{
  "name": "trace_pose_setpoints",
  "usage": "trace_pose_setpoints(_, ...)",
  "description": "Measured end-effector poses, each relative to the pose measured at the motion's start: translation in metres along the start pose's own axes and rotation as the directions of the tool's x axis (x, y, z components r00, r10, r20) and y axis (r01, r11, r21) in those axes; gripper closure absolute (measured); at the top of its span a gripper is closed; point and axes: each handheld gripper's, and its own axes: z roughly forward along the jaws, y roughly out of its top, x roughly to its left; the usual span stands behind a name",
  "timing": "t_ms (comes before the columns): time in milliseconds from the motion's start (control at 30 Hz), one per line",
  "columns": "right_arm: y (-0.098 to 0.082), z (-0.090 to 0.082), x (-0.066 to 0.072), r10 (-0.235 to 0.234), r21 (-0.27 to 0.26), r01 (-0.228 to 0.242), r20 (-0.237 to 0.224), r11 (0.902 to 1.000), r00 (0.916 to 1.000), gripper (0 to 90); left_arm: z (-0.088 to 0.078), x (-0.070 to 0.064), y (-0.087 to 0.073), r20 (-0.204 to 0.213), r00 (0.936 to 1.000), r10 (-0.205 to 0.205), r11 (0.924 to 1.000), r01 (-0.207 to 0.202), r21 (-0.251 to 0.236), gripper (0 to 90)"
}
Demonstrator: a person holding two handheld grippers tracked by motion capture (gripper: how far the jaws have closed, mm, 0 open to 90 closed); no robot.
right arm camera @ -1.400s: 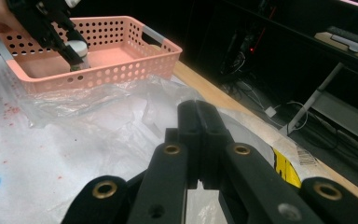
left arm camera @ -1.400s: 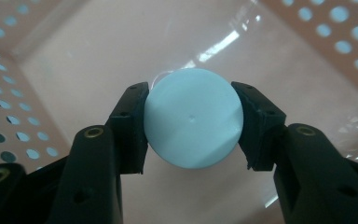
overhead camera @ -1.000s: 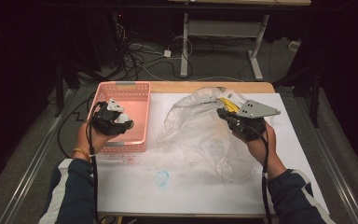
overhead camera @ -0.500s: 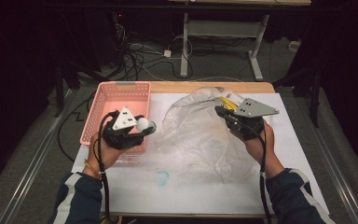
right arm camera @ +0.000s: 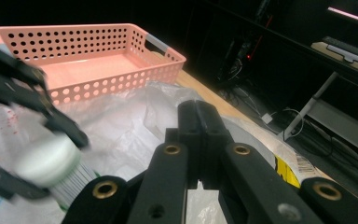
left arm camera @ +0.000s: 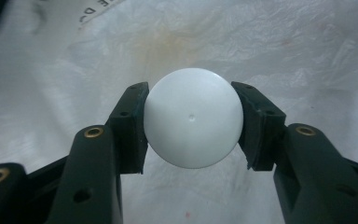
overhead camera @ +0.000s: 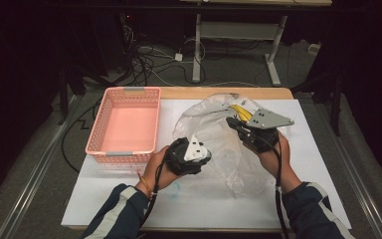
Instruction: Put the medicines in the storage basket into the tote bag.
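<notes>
Left jaws: clamped on a white ball (left arm camera: pixel 192 118), one black pad pressed against each side of it.
Left gripper (overhead camera: pixel 205 152): held at the near left edge of the clear plastic bag (overhead camera: pixel 214 129), to the right of the basket's near corner; crumpled bag film was seen right behind the ball in the left gripper view.
White ball: gripped clear of the table, up against the bag; in the right gripper view it was seen blurred at lower left.
Right jaws: brought together, the pads closed on the edge of the bag's film.
Right gripper (overhead camera: pixel 234 123): held at the bag's upper right part, beside a yellow patch (overhead camera: pixel 240 112) on the bag.
Plastic bag: spread crumpled over the white sheet (overhead camera: pixel 308 149) at mid-table, between the two grippers.
Pink basket (overhead camera: pixel 110 149): set on the table's left side, just beside the bag.
Table (overhead camera: pixel 179 93): wooden edge seen beyond the white sheet.
</notes>
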Motion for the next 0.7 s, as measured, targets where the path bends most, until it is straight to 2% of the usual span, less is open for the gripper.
trace_pose_setpoints(67, -0.001, 0.0, 0.0, -0.001, 0.003, 0.001, -0.003, 1.0, 1.0, 90.0, 0.014, -0.003, 0.002, 0.013, 0.9999, -0.012, 0.9999, 0.012, -0.006, 48.4)
trace_pose_setpoints(133, -0.002, 0.001, 0.0, 0.004, 0.005, -0.004, -0.008, 1.0, 1.0, 90.0, 0.029, -0.006, 0.006, 0.012, 0.9999, 0.003, 0.9999, -0.003, 0.013, 48.4)
trace_pose_setpoints(267, -0.003, 0.001, 0.001, 0.007, 0.007, -0.007, -0.015, 0.9999, 0.9999, 90.0, 0.058, -0.009, 0.008, 0.022, 0.9998, 0.0, 0.9977, -0.001, 0.068, 48.3)
trace_pose_setpoints(367, -0.004, 0.001, 0.001, 0.009, 0.01, -0.009, -0.017, 0.9999, 0.9998, 90.0, 0.074, -0.007, 0.008, 0.007, 0.9992, -0.039, 0.9969, 0.038, 0.069, 48.2)
trace_pose_setpoints(433, -0.005, 0.001, 0.0, 0.012, 0.01, -0.012, -0.016, 0.9999, 0.9998, 90.0, 0.08, -0.006, 0.01, -0.022, 0.9978, -0.062, 0.9965, 0.063, 0.055, 48.2)
trace_pose_setpoints(533, -0.007, 0.001, 0.0, 0.016, 0.014, -0.016, -0.018, 0.9998, 0.9997, 90.0, 0.084, -0.004, 0.011, -0.018, 0.9958, -0.09, 0.995, 0.091, 0.041, 47.9)
trace_pose_setpoints(600, -0.008, 0.001, -0.001, 0.017, 0.017, -0.017, -0.019, 0.9997, 0.9997, 90.0, 0.084, -0.005, 0.011, -0.025, 0.9952, -0.094, 0.9946, 0.095, 0.041, 46.9)
trace_pose_setpoints(667, -0.008, 0.001, -0.001, 0.016, 0.019, -0.016, -0.019, 0.9997, 0.9997, 90.0, 0.08, -0.007, 0.012, -0.053, 0.9951, -0.083, 0.9947, 0.086, 0.056, 34.9)
trace_pose_setpoints(700, -0.008, 0.001, -0.002, 0.02, 0.02, -0.02, -0.019, 0.9996, 0.9996, 90.0, 0.076, -0.008, 0.012, -0.055, 0.9958, -0.073, 0.9959, 0.076, 0.05, 34.1)
